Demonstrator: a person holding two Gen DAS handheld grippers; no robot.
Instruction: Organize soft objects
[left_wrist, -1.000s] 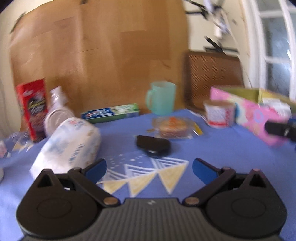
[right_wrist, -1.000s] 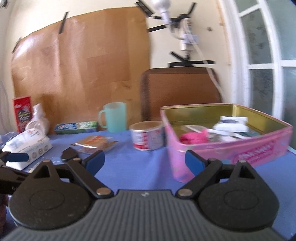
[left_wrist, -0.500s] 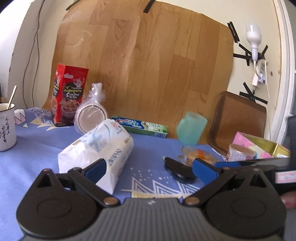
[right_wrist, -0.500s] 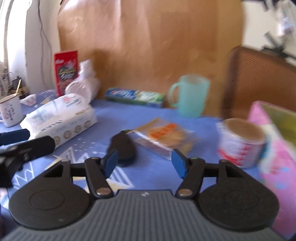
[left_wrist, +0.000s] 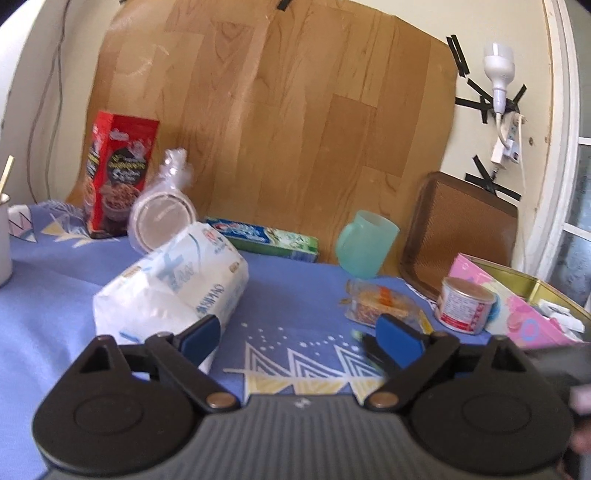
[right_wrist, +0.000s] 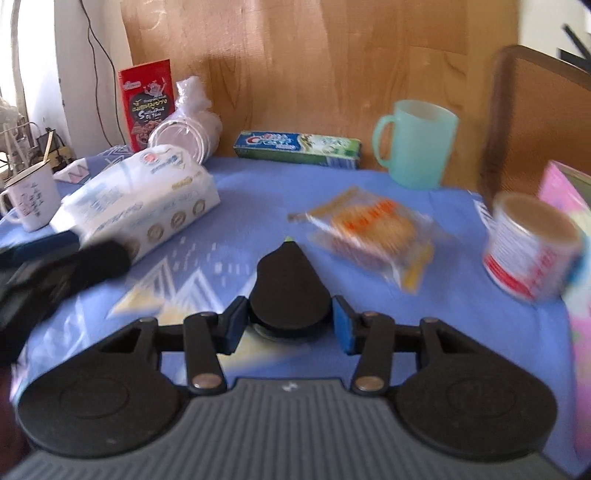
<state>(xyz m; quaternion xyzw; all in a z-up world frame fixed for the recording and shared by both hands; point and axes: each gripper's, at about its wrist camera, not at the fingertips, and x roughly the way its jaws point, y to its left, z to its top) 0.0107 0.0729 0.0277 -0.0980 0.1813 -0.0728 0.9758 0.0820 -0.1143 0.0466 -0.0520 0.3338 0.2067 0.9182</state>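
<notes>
Right gripper (right_wrist: 288, 326): blue pads sit on either side of the wide end of the black pouch (right_wrist: 290, 291), close against it; whether they already press it, I cannot tell.
Black pouch: teardrop-shaped, flat on the blue cloth (right_wrist: 240, 206), narrow tip pointing to 12 o'clock away from the tool.
Left gripper (left_wrist: 301, 341): jaws wide apart, nothing between them but cloth.
Tissue pack (left_wrist: 173, 288): lies at 10 o'clock from the left gripper, its near corner just behind the left blue pad (left_wrist: 203, 336).
Snack bag (right_wrist: 373, 236): at 1 o'clock from the black pouch, near but apart from it.
Tin can (right_wrist: 532, 245): at 3 o'clock, just beside the pink box (left_wrist: 517, 306).
Back row: red carton (left_wrist: 120, 173), toothpaste box (left_wrist: 266, 238) and green mug (left_wrist: 365, 243) along the wooden board.
</notes>
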